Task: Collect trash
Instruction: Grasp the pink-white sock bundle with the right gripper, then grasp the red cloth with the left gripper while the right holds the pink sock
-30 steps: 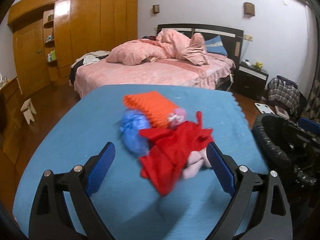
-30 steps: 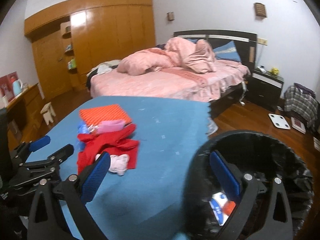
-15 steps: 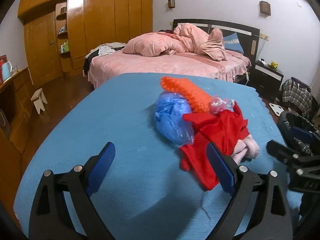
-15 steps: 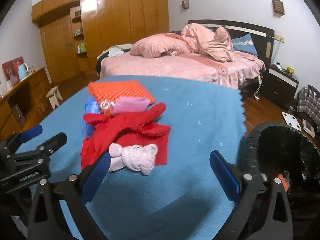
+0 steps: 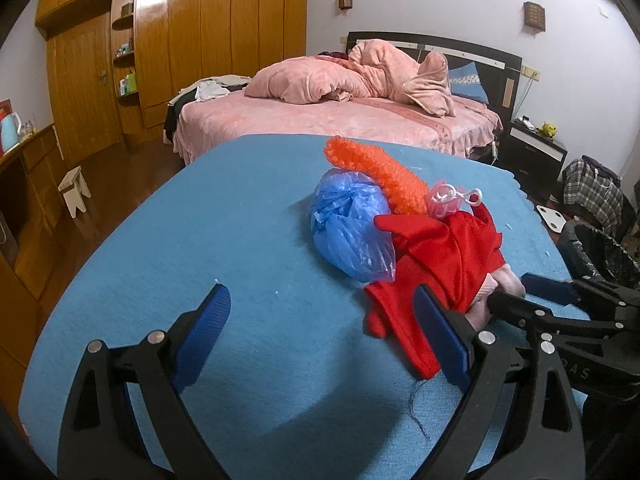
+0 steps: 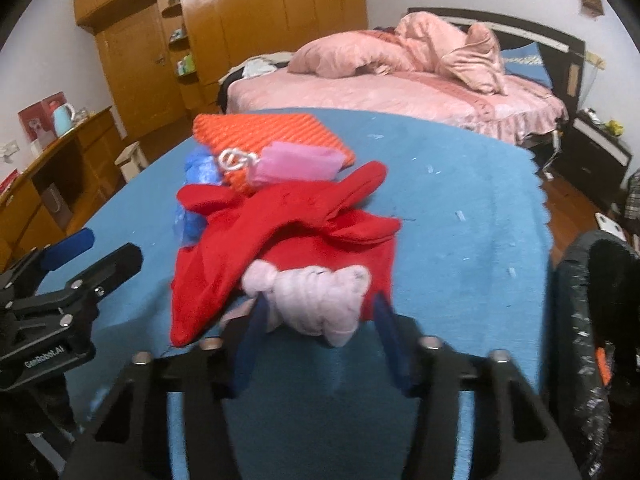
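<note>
A pile lies on the blue table (image 5: pixel 224 248): a crumpled blue plastic bag (image 5: pixel 350 228), an orange knit pad (image 5: pixel 380 172), a pink pouch with a white ring (image 6: pixel 296 164), a red cloth (image 6: pixel 280 224) and a pale pink rolled sock bundle (image 6: pixel 316 296). My right gripper (image 6: pixel 318 320) has its blue pads on either side of the pink bundle, closing around it; its tips also show in the left wrist view (image 5: pixel 516 292). My left gripper (image 5: pixel 324 332) is open and empty, low over the table, just in front of the pile.
A black-lined trash bin (image 6: pixel 596 320) stands at the table's right edge, with some trash inside. A pink bed (image 5: pixel 340 120) lies behind the table. A wooden wardrobe (image 5: pixel 180 40), a small stool (image 5: pixel 74 194) and a nightstand (image 5: pixel 536 152) stand around.
My right gripper moved from over the bin to the pile and narrowed around the pink bundle. My left gripper shifted left, so the pile sits to its right.
</note>
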A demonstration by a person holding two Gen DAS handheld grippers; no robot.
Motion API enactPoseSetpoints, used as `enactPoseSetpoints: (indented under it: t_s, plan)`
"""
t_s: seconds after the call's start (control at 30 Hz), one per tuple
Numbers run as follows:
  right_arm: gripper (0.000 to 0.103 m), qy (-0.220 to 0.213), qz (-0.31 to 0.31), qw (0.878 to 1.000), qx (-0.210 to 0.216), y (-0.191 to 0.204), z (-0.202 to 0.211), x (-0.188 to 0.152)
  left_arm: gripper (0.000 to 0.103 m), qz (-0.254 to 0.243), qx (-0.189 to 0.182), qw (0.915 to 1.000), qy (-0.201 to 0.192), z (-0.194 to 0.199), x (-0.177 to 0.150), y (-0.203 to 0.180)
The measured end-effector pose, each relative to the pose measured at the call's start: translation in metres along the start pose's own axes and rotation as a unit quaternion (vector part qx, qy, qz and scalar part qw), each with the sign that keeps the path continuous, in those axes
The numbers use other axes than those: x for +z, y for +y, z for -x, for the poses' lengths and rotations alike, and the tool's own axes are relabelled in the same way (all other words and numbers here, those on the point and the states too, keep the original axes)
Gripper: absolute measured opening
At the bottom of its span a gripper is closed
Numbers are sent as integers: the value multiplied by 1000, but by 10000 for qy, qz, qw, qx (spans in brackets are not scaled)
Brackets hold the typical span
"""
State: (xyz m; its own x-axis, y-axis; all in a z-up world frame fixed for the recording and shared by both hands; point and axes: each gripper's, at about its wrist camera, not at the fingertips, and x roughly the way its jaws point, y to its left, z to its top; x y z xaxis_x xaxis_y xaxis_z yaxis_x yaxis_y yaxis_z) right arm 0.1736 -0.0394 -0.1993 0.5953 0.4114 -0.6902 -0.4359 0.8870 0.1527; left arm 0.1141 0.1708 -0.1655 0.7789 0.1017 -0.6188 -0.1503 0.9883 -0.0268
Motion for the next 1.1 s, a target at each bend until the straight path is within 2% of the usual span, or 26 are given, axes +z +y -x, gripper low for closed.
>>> enactPoseSetpoints:
  t_s: [0.2,0.4,0.57,0.7,0.77,0.87,1.03,1.1]
  plan:
    - [40,-86,-104,9999,49,-2,8,-2,90,-26,-5,10000,-10,0,-1,-3]
    - [40,-254,-156,9995,-118,-12,29,-2,90,-59,-130,9999,-79,3,0,-15]
    - [40,-288,-254,9986,-353,-27,40,-3,83,-153,-320,9993,-80,1,-1,-32]
    - [40,-296,-363,9979,-446,-38,41,-1,75,-206,-517,9984,-41,-5,1,-51]
    - [40,-301,-380,9978,-461,-40,42,-2,70,-236,-571,9981,-9,-8,1,-58]
    - [40,-298,-380,9978,-460,-41,41,-1,56,-307,-623,9975,98,-16,2,-68]
    - [40,-267,-393,9979,-448,-41,40,-4,24,-427,-635,9967,266,-26,1,-80]
    - [40,-267,-407,9979,-432,-42,41,-4,18,-429,-606,9970,234,-25,1,-81]
